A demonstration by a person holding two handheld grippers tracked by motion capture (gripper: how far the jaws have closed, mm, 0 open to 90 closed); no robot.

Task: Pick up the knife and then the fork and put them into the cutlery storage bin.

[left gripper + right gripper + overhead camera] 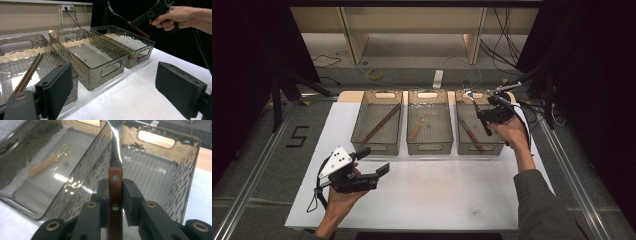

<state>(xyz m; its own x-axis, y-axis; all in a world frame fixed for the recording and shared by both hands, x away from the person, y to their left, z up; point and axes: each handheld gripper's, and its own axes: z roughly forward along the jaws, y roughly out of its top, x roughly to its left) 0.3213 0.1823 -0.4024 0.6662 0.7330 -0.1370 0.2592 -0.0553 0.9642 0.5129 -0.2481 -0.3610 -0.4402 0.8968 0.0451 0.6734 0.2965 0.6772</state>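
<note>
Right tool (pixel 115 192) clamped on wooden-handled fork (pixel 115 167); left tool (pixel 120 87) wide open, empty.

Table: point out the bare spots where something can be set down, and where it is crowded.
The white table is bare in front of the three bins, between the left gripper and the person's right sleeve, and left of the left bin. Crowded: the right bin, where the right gripper holds a fork above a knife.
</note>
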